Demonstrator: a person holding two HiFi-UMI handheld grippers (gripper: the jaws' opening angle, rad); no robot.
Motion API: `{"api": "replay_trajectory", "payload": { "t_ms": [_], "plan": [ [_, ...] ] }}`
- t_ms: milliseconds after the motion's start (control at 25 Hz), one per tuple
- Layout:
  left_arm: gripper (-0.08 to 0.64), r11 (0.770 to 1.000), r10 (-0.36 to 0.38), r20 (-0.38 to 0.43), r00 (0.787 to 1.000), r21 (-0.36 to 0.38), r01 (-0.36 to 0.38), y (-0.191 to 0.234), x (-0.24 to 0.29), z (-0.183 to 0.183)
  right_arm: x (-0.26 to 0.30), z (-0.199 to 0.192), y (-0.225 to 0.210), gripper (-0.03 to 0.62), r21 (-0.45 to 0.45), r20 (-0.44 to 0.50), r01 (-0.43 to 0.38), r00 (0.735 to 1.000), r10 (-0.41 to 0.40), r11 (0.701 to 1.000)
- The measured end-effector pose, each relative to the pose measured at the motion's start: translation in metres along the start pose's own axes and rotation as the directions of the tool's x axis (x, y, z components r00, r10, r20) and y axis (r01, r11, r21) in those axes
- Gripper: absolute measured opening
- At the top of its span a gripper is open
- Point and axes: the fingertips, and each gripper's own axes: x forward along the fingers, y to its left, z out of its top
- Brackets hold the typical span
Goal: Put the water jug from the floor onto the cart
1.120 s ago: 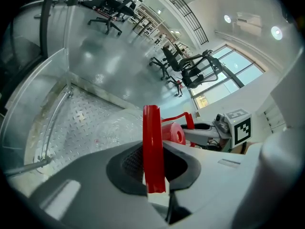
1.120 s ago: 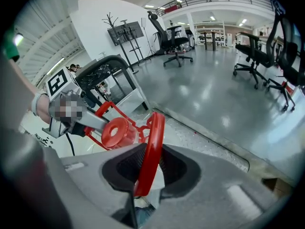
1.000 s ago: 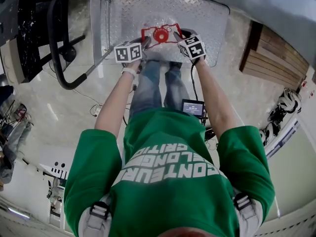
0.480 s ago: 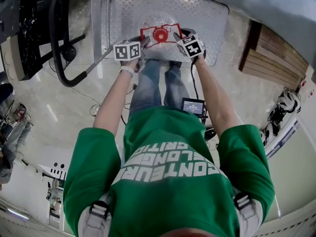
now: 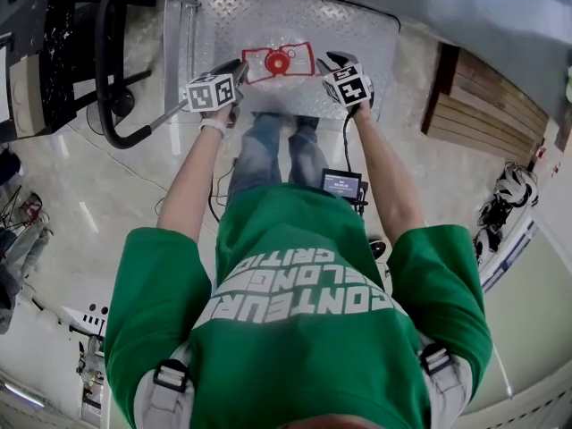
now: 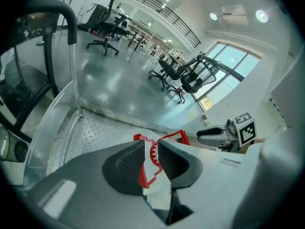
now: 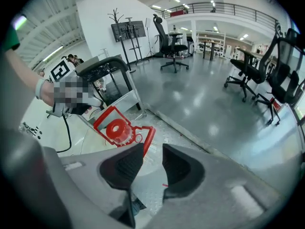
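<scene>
Two tools: the left hand-held gripper (image 5: 238,66) and the right hand-held gripper (image 5: 323,62) have drawn back and outward from where they flanked the jug's red frame a second ago.
Left jaws: they opened, then eased in slightly. Now they stand apart and no pad presses on anything.
Right jaws: they have just been opening and now gape, with nothing between them.
Jug: the clear plastic water jug with red cap and red carry frame (image 5: 278,61) stands released between the two tools, on the cart's deck.
Cart: the silver tread-plate cart (image 5: 362,25) carries the jug near its front edge, and its black tubular push handle (image 5: 102,70) rises at the left.
Meaning: the jug is off the glossy pale floor (image 5: 107,195), so the placing looks finished and only withdrawal remains.
Hard to tell: the jug's clear body barely shows against the plate, and its base is unseen. In the left gripper view the red frame lines up with the jaw gap, so I cannot tell whether it lies between the tips or just beyond.
</scene>
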Motion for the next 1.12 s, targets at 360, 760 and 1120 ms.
{"api": "replay_trajectory", "payload": {
  "t_ms": [360,760,1120],
  "plan": [
    [0.020,0.993,-0.040,0.281,0.959,0.119,0.007,-0.078,-0.083,0.068,-0.110,0.058,-0.026,0.008,-0.138,0.287,0.123,0.955,-0.079,0.983],
    [0.015,0.927,-0.198,0.407,0.892,0.373,0.036,-0.225,-0.144,0.092,-0.253,0.093,-0.038,-0.006,-0.236,0.539,0.241,0.838,-0.079,0.941],
    [0.015,0.875,-0.331,0.480,0.813,0.478,0.074,-0.312,-0.188,0.110,-0.341,0.092,-0.034,-0.006,-0.319,0.610,0.298,0.791,-0.046,0.899]
  ]
}}
